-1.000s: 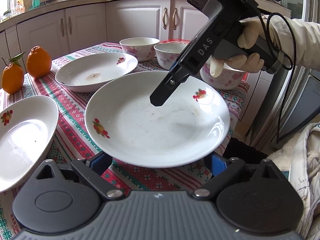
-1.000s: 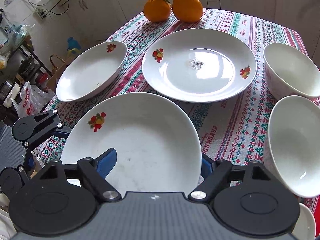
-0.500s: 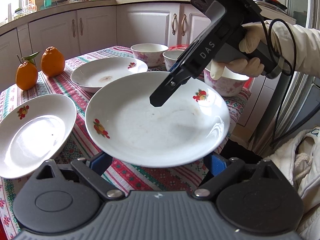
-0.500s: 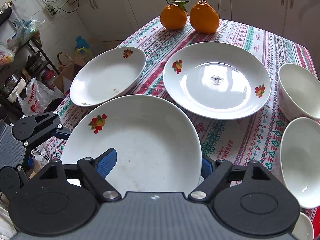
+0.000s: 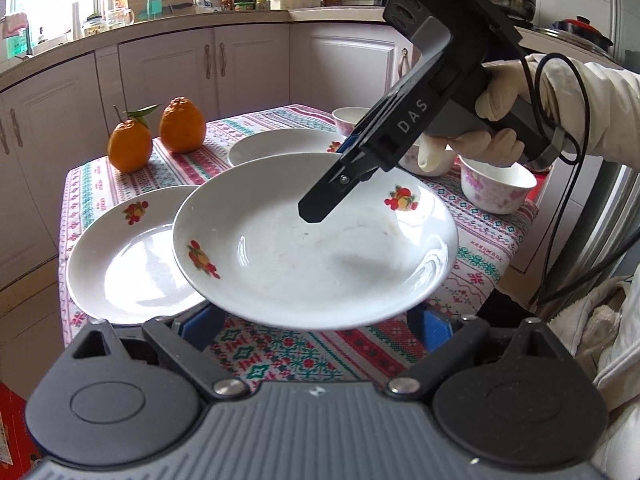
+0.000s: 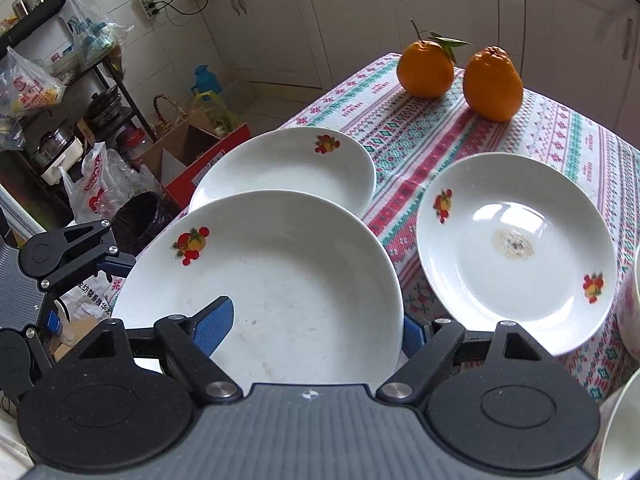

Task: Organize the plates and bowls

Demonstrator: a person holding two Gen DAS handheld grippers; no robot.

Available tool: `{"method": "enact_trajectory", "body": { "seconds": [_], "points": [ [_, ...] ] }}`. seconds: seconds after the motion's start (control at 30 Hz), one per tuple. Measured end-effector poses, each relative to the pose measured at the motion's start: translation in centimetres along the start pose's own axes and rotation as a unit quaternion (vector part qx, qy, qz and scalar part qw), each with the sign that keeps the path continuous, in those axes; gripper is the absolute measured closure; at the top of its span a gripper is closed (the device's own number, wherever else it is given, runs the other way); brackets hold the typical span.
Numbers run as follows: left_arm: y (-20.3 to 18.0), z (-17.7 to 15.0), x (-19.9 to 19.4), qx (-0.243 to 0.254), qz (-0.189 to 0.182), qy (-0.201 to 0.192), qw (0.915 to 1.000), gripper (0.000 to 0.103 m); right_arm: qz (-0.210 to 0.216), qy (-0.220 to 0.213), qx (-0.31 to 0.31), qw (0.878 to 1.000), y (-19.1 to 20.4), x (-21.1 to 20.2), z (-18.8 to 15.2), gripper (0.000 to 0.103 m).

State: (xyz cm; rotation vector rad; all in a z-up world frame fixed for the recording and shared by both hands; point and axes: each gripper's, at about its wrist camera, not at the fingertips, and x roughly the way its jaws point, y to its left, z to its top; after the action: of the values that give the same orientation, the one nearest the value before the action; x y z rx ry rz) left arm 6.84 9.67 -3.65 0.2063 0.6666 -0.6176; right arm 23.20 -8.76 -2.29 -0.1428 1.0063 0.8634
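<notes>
A white plate with fruit prints (image 5: 312, 248) (image 6: 280, 280) is held in the air above the table. My right gripper (image 6: 316, 324) is shut on its rim, one blue pad on top of the plate, and shows from outside in the left wrist view (image 5: 336, 188). My left gripper (image 5: 316, 324) is open, its pads under the plate's near rim; I cannot tell if they touch. A second plate (image 5: 132, 264) (image 6: 288, 160) lies at the table's corner, partly under the held one. A third plate (image 6: 516, 248) (image 5: 280, 144) lies further in.
Two oranges (image 5: 160, 136) (image 6: 460, 76) sit on the patterned tablecloth (image 5: 304, 348). Several floral bowls (image 5: 496, 188) stand by the right hand. Bags, a box and a shelf stand on the floor past the table edge (image 6: 100, 160).
The held plate has moved with both grippers towards the plate at the table's corner and now overlaps it. The grip looks unchanged.
</notes>
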Motion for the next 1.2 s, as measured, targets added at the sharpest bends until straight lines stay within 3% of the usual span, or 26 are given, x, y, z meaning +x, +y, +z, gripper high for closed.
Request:
{"method": "enact_trajectory", "body": {
  "seconds": [0.47,1.2],
  "points": [
    [6.1,-0.4,-0.3,-0.047,0.053,0.003,0.9975,0.006,0.039,0.009,-0.046,0.998,0.9,6.4,7.2,0.015],
    [9.3,-0.3,1.7,-0.059,0.054,0.021,0.9966,0.006,0.038,0.018,-0.035,0.998,-0.6,10.0,9.1,0.015]
  ]
}}
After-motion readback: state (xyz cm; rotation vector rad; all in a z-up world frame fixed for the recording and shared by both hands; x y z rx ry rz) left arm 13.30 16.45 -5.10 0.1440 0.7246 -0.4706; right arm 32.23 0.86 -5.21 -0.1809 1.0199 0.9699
